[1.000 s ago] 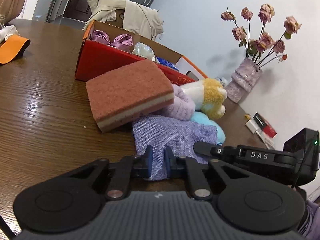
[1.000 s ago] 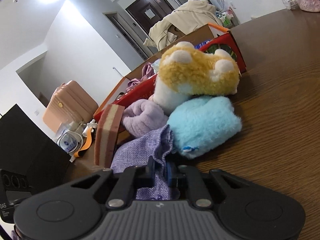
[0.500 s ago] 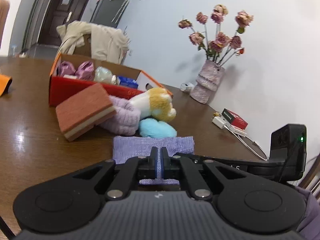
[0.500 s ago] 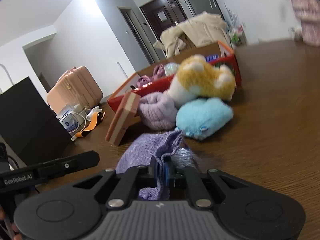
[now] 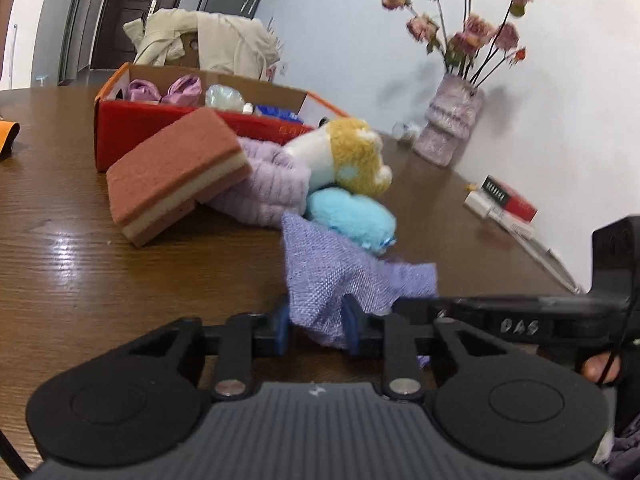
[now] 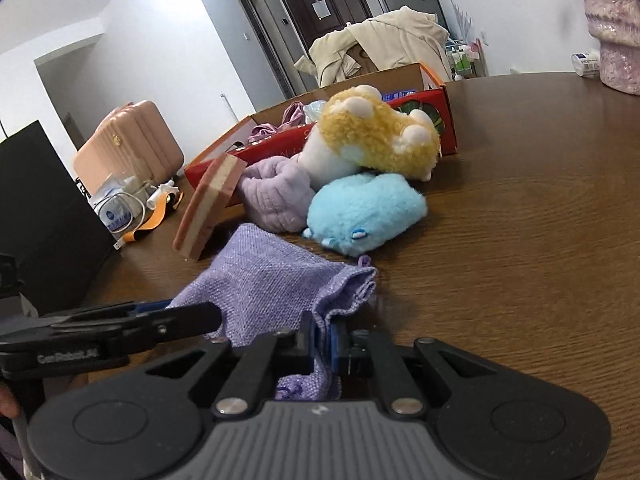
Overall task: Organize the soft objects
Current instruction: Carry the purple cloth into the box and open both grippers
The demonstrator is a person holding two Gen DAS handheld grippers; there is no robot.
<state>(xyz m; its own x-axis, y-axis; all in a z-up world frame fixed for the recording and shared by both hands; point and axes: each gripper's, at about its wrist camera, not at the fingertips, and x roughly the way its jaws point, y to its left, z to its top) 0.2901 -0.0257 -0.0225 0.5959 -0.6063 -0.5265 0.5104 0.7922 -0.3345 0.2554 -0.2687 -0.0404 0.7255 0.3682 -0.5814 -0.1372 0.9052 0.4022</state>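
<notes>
On the left of the left wrist view, a two-layer sponge block with a rust-red scouring top and cream foam base (image 5: 176, 174) leans tilted against a red-fronted open cardboard box (image 5: 192, 128) on the dark brown wooden desk (image 5: 100, 272). To its right sits a ribbed lilac plush roll (image 5: 268, 188), then a yellow-and-white plush paw toy (image 5: 344, 156) resting on top of a fluffy sky-blue plush toy (image 5: 348, 216). All four soft things touch one another in a heap just in front of the box.

Nearest the cameras lies the woven lilac fabric drawstring pouch (image 5: 340, 276), its far corner touching the blue toy. The left gripper (image 5: 316, 328) has its blue-padded fingers (image 5: 282, 330) opening, with pouch cloth between them but no longer pinched. In the right wrist view, the right gripper (image 6: 322, 344) has its fingers clamped together on the pouch's mouth hem, the rest of the cloth spread on the desk.

The step in hand looks like opening the pouch so a toy can go in. To do it well, the right fingers should hold the hem firmly without tugging. The left fingers would best re-grip the opposite lip, only one layer of cloth, and draw it away gently so the mouth gapes. Catching both layers would keep it closed. Pulling hard could slip the thin weave from the pads or drag the pouch into the heap.

At the far right stands a mottled lilac vase of dried pink roses (image 5: 452, 128), well apart.
</notes>
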